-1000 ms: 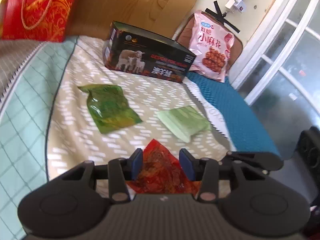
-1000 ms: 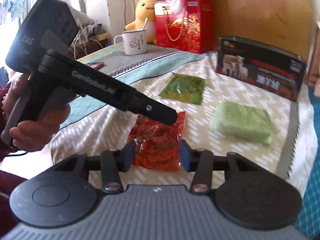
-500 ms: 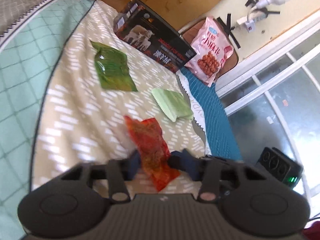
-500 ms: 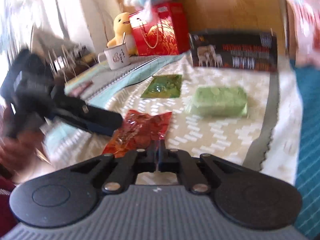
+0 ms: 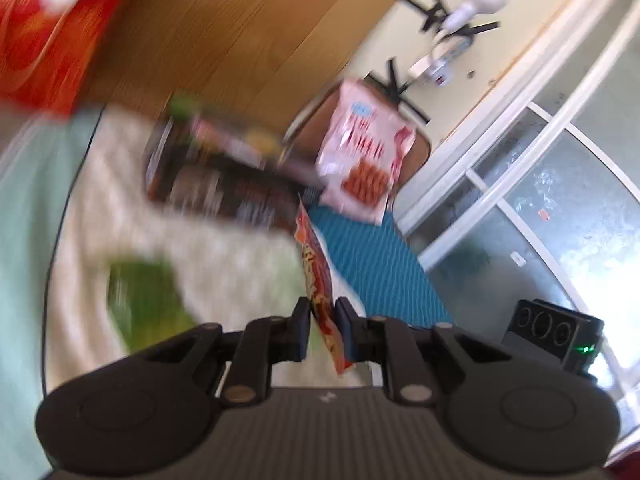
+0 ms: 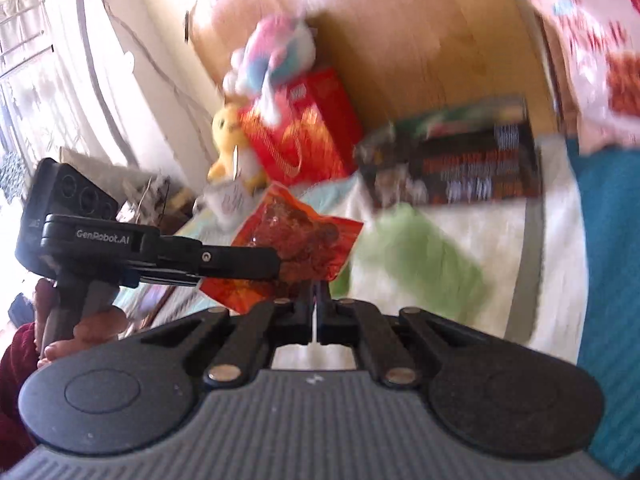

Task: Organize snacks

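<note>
A wood-panelled wall and a pale wall with glazed white-framed doors back a surface covered in a beige cloth with white dashes, edged by a mint-green quilted cover and a teal mat; both views are motion-blurred. The left tool is clamped on the lower edge of a crinkly red-orange plastic snack packet, which stands edge-on between its fingers and is lifted clear of the cloth. In the right wrist view the same packet hangs in the air, gripped from the left side by the left tool, whose black handle sits in the person's hand. The right tool has its fingers pressed together just below the packet; whether they pinch its bottom edge cannot be told. A dark green packet and a pale green packet lie on the cloth. A dark printed box stands at the back, with a pink snack bag leaning beside it, and a red gift bag with plush toys to the left.
</note>
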### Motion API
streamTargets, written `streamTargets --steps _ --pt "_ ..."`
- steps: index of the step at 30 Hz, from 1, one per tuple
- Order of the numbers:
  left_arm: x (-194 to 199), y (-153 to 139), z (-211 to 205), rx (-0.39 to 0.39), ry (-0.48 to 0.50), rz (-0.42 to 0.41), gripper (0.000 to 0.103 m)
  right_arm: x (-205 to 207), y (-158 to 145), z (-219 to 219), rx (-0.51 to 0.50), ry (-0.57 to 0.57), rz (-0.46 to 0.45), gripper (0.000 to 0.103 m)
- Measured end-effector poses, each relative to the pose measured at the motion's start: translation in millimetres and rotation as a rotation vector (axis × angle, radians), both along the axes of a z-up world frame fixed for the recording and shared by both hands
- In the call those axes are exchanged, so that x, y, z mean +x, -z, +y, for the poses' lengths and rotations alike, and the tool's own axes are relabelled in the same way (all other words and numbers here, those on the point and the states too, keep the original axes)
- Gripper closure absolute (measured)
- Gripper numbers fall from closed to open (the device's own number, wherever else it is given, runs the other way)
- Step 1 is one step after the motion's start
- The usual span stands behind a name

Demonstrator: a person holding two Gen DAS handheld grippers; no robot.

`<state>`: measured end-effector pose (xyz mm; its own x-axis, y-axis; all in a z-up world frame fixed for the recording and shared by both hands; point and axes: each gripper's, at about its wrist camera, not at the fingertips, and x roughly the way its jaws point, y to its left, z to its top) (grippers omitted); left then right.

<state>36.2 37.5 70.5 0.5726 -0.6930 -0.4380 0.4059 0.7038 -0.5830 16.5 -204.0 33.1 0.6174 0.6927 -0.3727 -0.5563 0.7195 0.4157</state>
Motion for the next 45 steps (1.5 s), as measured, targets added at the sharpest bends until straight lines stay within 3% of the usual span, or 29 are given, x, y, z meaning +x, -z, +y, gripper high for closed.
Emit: streamTargets --steps 4,8,15,18,20,24,26,28,30,34,37,39,45 --pt "52 -32 -12 0.034 0.001 -0.084 0.088 44 -26 2 -0.014 0.081 -0.091 0.099" --pt "114 -39 -24 0.024 -0.006 -0.084 0.088 96 -35 2 -0.043 0.158 -0.130 0.099" --pt "199 -6 -56 0.087 -0.005 -0.027 0.087 162 -11 -10 -0.142 0.260 -0.118 0.099" --pt "217 13 -65 0.170 -0.058 0.013 0.075 177 -1 -10 -0.182 0.287 -0.093 0.093" --pt "214 16 -62 0.202 -0.080 0.013 0.070 174 1 -14 -0.181 0.294 -0.101 0.092" --pt "183 -4 -30 0.189 -0.114 -0.070 0.066 151 -8 -21 -0.125 0.299 -0.134 0.086" --pt "156 -11 -5 0.202 -0.157 -0.102 0.064 134 -11 -21 -0.078 0.235 -0.111 0.086" --pt "133 -8 16 0.237 -0.185 -0.081 0.064 119 -10 -9 -0.076 0.149 -0.096 0.077" --pt "109 6 37 0.250 -0.215 -0.023 0.064 101 -5 4 -0.104 0.079 -0.107 0.069" --pt "68 39 61 0.214 -0.232 0.088 0.064 73 9 18 -0.187 0.021 -0.107 0.065" --pt "50 57 63 0.184 -0.228 0.143 0.066 65 23 17 -0.259 0.037 -0.058 0.051" --pt "44 59 54 0.163 -0.198 0.141 0.065 55 32 18 -0.325 0.056 -0.054 0.044" --pt "54 57 9 0.204 -0.114 0.114 0.065 17 39 28 -0.439 0.041 -0.139 0.041"
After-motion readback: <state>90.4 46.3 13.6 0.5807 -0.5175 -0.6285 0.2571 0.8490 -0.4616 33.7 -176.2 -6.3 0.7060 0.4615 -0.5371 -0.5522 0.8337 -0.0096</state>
